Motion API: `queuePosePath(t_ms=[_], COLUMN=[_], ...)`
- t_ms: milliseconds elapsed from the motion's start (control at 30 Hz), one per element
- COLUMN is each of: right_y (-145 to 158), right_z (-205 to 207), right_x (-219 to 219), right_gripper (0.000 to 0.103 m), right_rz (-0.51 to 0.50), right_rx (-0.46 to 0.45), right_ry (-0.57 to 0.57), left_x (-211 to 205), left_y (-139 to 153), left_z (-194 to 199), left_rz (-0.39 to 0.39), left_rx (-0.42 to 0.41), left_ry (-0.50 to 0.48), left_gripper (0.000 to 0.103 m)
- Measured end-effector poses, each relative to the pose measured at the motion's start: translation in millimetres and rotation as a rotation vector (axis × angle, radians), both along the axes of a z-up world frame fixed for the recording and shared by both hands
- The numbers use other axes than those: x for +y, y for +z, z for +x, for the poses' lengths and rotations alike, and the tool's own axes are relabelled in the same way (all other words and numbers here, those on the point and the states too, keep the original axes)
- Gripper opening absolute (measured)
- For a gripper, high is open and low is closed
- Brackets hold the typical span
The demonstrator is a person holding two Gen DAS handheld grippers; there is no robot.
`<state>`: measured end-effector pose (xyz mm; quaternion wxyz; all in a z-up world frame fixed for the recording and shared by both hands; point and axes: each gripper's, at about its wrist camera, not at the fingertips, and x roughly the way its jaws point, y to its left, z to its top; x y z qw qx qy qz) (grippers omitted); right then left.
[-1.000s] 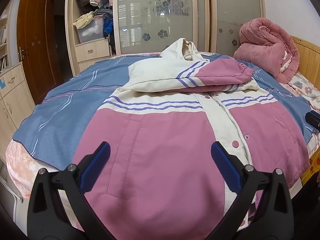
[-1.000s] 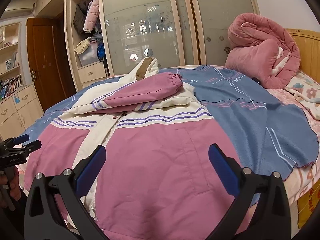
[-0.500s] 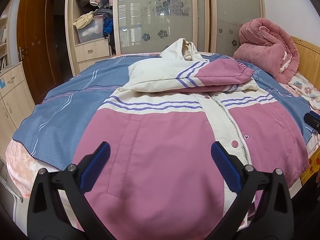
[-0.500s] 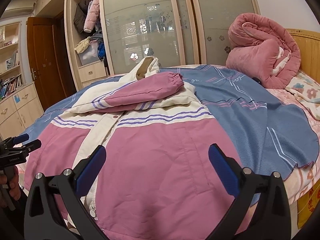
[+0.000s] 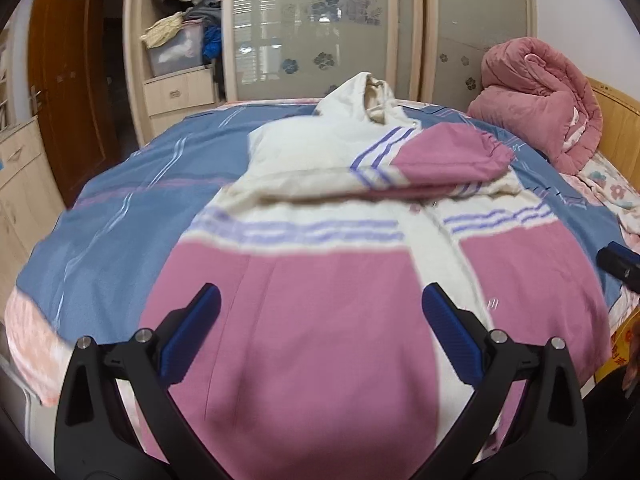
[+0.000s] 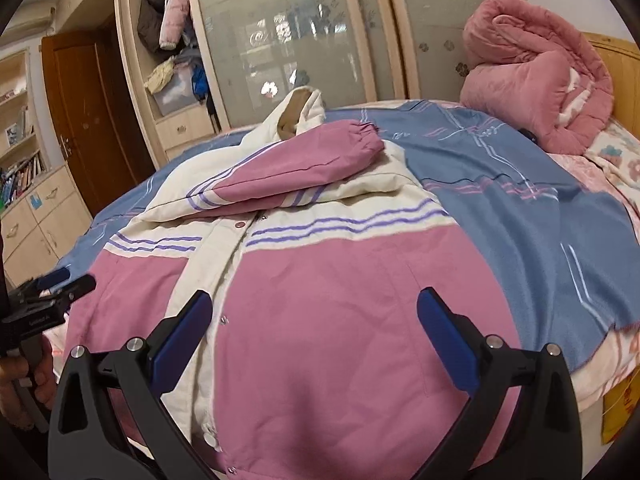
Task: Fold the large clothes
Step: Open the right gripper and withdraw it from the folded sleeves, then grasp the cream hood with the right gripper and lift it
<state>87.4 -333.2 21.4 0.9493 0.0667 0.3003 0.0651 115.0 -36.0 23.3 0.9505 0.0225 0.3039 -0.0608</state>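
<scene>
Your left gripper [image 5: 320, 312] and right gripper [image 6: 314, 312] hover, fingers spread wide and empty, over the pink-and-cream striped padded jacket [image 6: 340, 300] on the bed [image 6: 520, 200].

A blue striped blanket [image 6: 500, 184] covers the bed [image 6: 616, 160]. A rolled pink quilt [image 6: 532, 64] sits by the wooden headboard [image 5: 616, 120]. Behind stand a wardrobe with frosted sliding doors [image 5: 316, 28], open shelves of what look like clothes [image 5: 180, 20], and a brown door [image 6: 88, 120].

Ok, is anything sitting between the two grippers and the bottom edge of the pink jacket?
Nothing visible. The left gripper and right gripper are both open right over the lower part of the jacket, with only bare fabric between their fingers.
</scene>
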Motion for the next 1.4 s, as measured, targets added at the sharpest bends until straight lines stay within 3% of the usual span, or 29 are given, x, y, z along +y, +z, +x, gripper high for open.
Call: queuePosePath(t_ms=[133,233,333,433,500,600,667,733,800,833,1000,1033,1067,1133,1400], right_y=[43.5,70.2,84.6,92.7,91.0,78.4,66.3,52.5,40.8,34.8,12.1,7.9,4.3,4.9,50.9], right_z=[54.9,120.8,201.4,285.5,341.5,423.8,469.3,512.9,539.6,554.5,598.5,602.1,603.7,598.7,533.8], right_x=[18.3,25.1,36.2,50.5,63.7,73.1,73.2,73.9,75.3,75.5,72.8,74.5,74.2,69.5,42.1], right_gripper=[0.102,0.102,0.102,0.101,0.101,0.097,0.084,0.077,0.073,0.064,0.060,0.048,0.024,0.005,0.002], right_rz=[-0.083,-0.074,-0.081,-0.116,-0.176,-0.242,-0.237,-0.227,-0.229,-0.225,-0.194,-0.206,-0.233,-0.218,-0.119], right_rx=[0.020,0.064,0.124,0.174,0.206,0.245,0.287,0.325,0.362,0.378,0.420,0.426,0.420,0.403,0.212], right_ry=[0.019,0.008,-0.002,-0.017,-0.009,-0.053,-0.079,-0.111,-0.119,-0.132,-0.166,-0.173,-0.195,-0.217,-0.122], left_x=[-22.0,-32.7,-29.2,-17.2,-15.1,-14.0,-11.4,-4.6,-1.0,0.1,8.1,9.7,10.8,10.6,1.6], left_y=[40.6,56.9,41.8,6.8,1.3,2.8,3.4,5.6,2.8,0.0,-15.8,-17.9,-19.7,-23.3,-22.6], left_z=[35.3,70.6,85.7,91.4,98.3,107.2,112.5,118.9,124.3,126.9,136.8,138.3,139.3,140.2,139.0], left_rz=[0.028,0.004,-0.014,-0.030,-0.047,-0.004,-0.011,-0.052,-0.039,-0.036,-0.040,-0.043,-0.049,-0.045,-0.033], left_rx=[-0.082,-0.108,-0.117,-0.025,-0.001,-0.027,-0.014,-0.008,-0.003,0.009,0.073,0.081,0.087,0.092,0.081], left_ry=[-0.046,-0.066,-0.035,-0.016,-0.012,0.012,0.019,0.018,0.033,0.037,0.036,0.042,0.044,0.046,0.030], left_gripper=[0.101,0.101,0.101,0.101,0.101,0.101,0.101,0.101,0.101,0.101,0.101,0.101,0.101,0.101,0.101])
